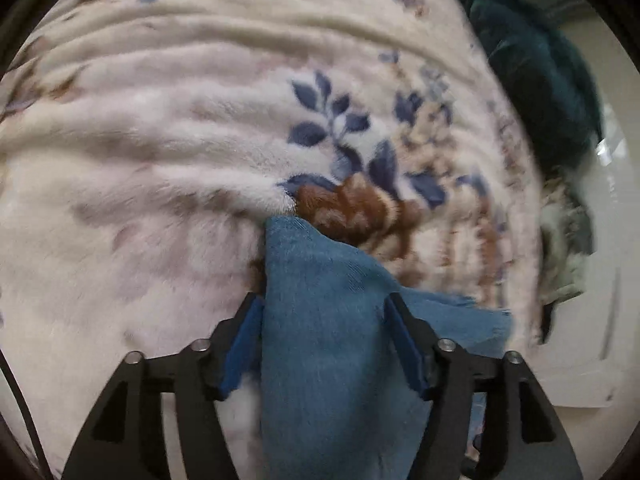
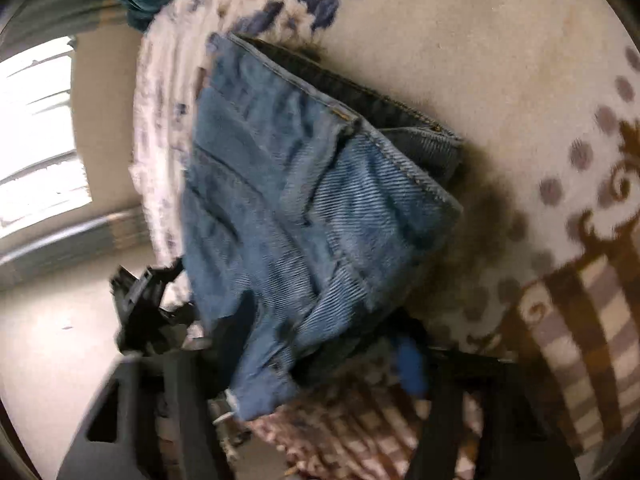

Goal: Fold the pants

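The pants (image 2: 304, 200) lay as a folded blue denim bundle on the flowered blanket (image 1: 140, 140), near its edge, probably set down there to settle flat. The left gripper (image 1: 324, 344) had its fingers spread with a denim corner loose between them, not pinched. The right gripper (image 2: 300, 364), blurred at the near end, also seemed spread.

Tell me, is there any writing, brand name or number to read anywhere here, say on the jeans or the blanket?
None can be read.
Jeans: only stitching and seams show; no tag or brand patch is in view, and this view is blurred.
Blanket: printed flowers and leaves, no letters.
Left gripper: plain black and blue, no markings.
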{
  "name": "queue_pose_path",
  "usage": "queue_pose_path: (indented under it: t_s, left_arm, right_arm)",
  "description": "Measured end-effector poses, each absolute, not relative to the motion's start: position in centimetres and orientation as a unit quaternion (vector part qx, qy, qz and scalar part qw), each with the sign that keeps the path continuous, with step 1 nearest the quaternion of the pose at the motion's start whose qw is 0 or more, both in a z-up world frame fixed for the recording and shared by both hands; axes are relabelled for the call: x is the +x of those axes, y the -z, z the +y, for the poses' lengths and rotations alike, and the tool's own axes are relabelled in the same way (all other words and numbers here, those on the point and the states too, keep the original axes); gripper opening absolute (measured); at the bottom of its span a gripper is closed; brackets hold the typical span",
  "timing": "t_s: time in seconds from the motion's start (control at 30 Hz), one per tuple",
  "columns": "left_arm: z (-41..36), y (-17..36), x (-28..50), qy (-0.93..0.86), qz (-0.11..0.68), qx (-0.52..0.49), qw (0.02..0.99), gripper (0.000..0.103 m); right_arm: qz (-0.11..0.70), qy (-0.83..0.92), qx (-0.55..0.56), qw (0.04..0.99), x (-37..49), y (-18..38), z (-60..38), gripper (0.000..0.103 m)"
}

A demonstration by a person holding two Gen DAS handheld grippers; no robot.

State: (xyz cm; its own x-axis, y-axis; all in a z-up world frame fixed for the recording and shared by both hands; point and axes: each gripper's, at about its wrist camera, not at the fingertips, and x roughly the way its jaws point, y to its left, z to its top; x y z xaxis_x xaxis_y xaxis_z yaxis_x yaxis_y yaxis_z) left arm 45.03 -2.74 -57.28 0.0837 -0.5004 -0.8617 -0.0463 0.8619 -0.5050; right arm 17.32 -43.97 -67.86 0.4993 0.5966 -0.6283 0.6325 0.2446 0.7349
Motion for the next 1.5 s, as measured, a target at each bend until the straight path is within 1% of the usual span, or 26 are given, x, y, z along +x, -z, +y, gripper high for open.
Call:
queue_pose_path:
  t_s: [0.03, 0.07, 0.1, 0.17, 0.23, 0.33, 0.37, 0.4, 0.43, 0.47, 0.5, 0.53, 0.57, 0.63, 0.67, 0.73, 0.9, 1.07, 1.23, 1.37, 1.43, 1.5]
  left_arm:
    - [-2.0, 57.0, 44.3, 0.169, 0.650, -0.230, 0.705, 0.087]
    - [-1.6, 57.0, 43.8, 0.177, 0.647, -0.247, 0.699, 0.090]
    - [-1.0, 57.6, 43.0, 0.195, 0.649, -0.282, 0.679, 0.090]
    - [-1.4, 59.3, 42.1, 0.202, 0.668, -0.299, 0.650, 0.090]
    - [-2.2, 61.3, 41.2, 0.199, 0.693, -0.288, 0.630, 0.090]
    - [-4.0, 61.9, 40.7, 0.211, 0.695, -0.264, 0.634, 0.090]
    - [-4.3, 61.7, 40.7, 0.214, 0.694, -0.254, 0.639, 0.088]
    - [-4.7, 61.4, 40.7, 0.220, 0.688, -0.246, 0.646, 0.083]
    - [-5.3, 60.8, 40.7, 0.225, 0.682, -0.231, 0.656, 0.072]
    - [-5.4, 60.5, 40.7, 0.226, 0.680, -0.221, 0.662, 0.063]
    - [-5.6, 59.9, 40.6, 0.228, 0.673, -0.211, 0.671, 0.057]
    - [-5.5, 59.3, 40.4, 0.228, 0.669, -0.203, 0.677, 0.046]
    - [-5.5, 58.9, 40.3, 0.230, 0.667, -0.198, 0.680, 0.040]
    - [-5.7, 57.3, 39.7, 0.233, 0.657, -0.179, 0.694, 0.034]
    - [-5.7, 56.7, 39.4, 0.235, 0.654, -0.171, 0.699, 0.032]
    - [-5.5, 54.6, 39.2, 0.236, 0.643, -0.173, 0.707, 0.032]
    - [-4.0, 50.8, 41.0, 0.241, 0.624, -0.209, 0.713, 0.032]
    - [-1.7, 47.0, 47.0, 0.261, 0.603, -0.223, 0.720, 0.032]
    - [0.2, 45.2, 56.6, 0.279, 0.589, -0.215, 0.727, 0.032]
    - [1.4, 45.3, 65.2, 0.283, 0.580, -0.194, 0.739, 0.032]
    - [1.9, 46.4, 70.3, 0.278, 0.579, -0.190, 0.742, 0.032]
    - [2.3, 48.0, 74.9, 0.275, 0.576, -0.183, 0.747, 0.032]
  right_arm:
    - [0.492, 0.006, 0.621, 0.610, 17.1, 68.1, -43.7, 0.081]
    - [0.490, -0.005, 0.627, 0.605, 17.2, 68.6, -43.4, 0.081]
    - [0.494, -0.018, 0.634, 0.594, 17.4, 69.6, -42.9, 0.081]
    - [0.498, -0.022, 0.637, 0.587, 17.8, 71.1, -42.1, 0.081]
    - [0.473, -0.031, 0.657, 0.586, 18.9, 72.5, -41.7, 0.086]
    - [0.432, -0.035, 0.678, 0.594, 20.6, 72.7, -41.5, 0.087]
    - [0.421, -0.037, 0.677, 0.602, 21.3, 72.6, -41.3, 0.087]
    - [0.420, -0.035, 0.674, 0.606, 21.8, 72.7, -41.2, 0.087]
    - [0.422, -0.034, 0.671, 0.608, 22.1, 72.9, -41.0, 0.087]
    - [0.422, -0.030, 0.669, 0.611, 22.4, 73.1, -40.9, 0.087]
    - [0.426, -0.023, 0.665, 0.614, 22.8, 73.0, -40.9, 0.082]
    - [0.434, -0.016, 0.655, 0.619, 22.8, 72.6, -41.0, 0.060]
    - [0.445, -0.008, 0.638, 0.628, 23.2, 72.1, -40.7, 0.050]
    - [0.454, -0.008, 0.610, 0.649, 24.0, 70.2, -40.3, 0.046]
    - [0.455, -0.006, 0.601, 0.657, 24.3, 69.1, -40.1, 0.045]
    - [0.449, -0.008, 0.585, 0.675, 25.2, 66.7, -39.7, 0.043]
    - [0.425, -0.023, 0.567, 0.706, 27.2, 60.5, -38.7, 0.043]
    - [0.410, -0.042, 0.552, 0.725, 32.6, 55.9, -36.7, 0.042]
    - [0.391, -0.048, 0.533, 0.749, 40.2, 52.4, -34.0, 0.042]
    - [0.372, -0.053, 0.535, 0.757, 48.8, 52.2, -32.2, 0.042]
    - [0.367, -0.059, 0.533, 0.760, 53.3, 52.6, -30.9, 0.042]
    - [0.367, -0.065, 0.528, 0.763, 57.8, 54.2, -29.9, 0.042]
